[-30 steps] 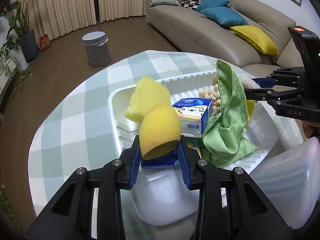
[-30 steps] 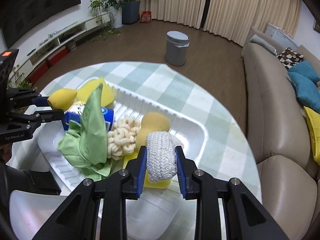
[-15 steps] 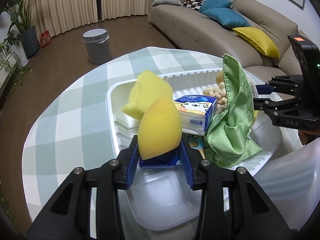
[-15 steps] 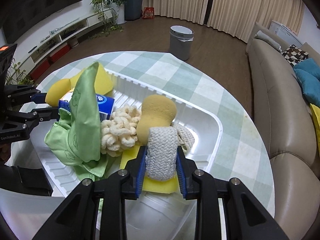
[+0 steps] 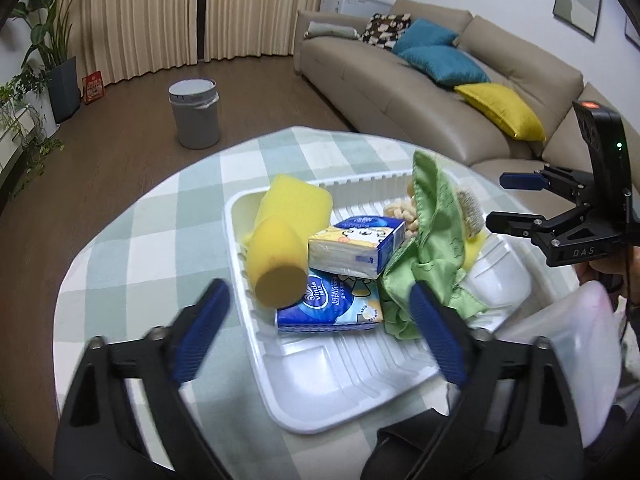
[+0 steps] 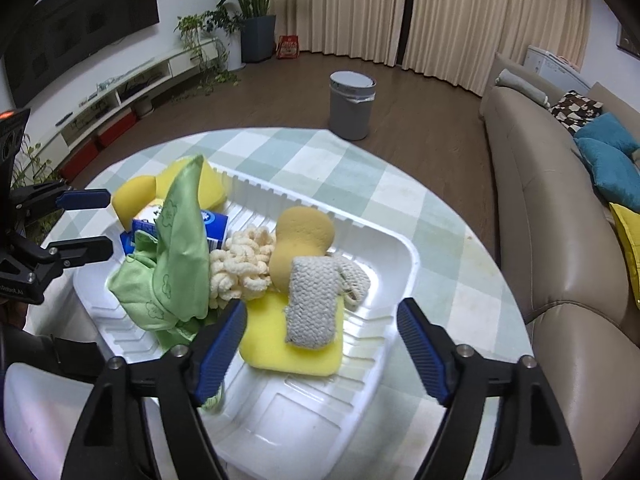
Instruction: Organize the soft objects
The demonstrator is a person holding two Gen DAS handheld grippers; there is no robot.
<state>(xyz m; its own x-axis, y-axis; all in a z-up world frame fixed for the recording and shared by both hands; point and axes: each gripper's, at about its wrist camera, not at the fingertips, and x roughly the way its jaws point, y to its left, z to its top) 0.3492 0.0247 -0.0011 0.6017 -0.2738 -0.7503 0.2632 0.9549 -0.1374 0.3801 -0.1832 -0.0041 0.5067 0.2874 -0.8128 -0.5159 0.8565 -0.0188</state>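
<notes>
1. my left gripper (image 5: 316,328) is now spread wide and holds nothing; half a second ago it was pinching the yellow egg-shaped sponge (image 5: 276,264). that sponge now lies just past my fingertips at about 11 o'clock, resting at the near-left end of the white tray (image 5: 360,408), leaning against the yellow block sponge (image 5: 296,200) and touching the two tissue packs (image 5: 352,248).

2. my right gripper (image 6: 320,344) has also opened fully, where a moment ago it was clamped on the grey knitted scrubber (image 6: 312,304). the scrubber now lies straight ahead at 12 o'clock on the flat yellow sponge (image 6: 276,344), its far end against the tan sponge (image 6: 300,236).

3. further out in the right wrist view, the cream loop scrubber (image 6: 240,264) sits at about 11 o'clock, and the green cloth (image 6: 176,256) stands bunched at 10 o'clock, touching the tissue packs.

4. i judge both drops as done: everything soft i can see is inside the tray, none on the checked tablecloth (image 6: 328,160).

5. what is left, as i read it, is pulling both grippers clear, or tidying the upright cloth, which looks likely to flop over.
</notes>
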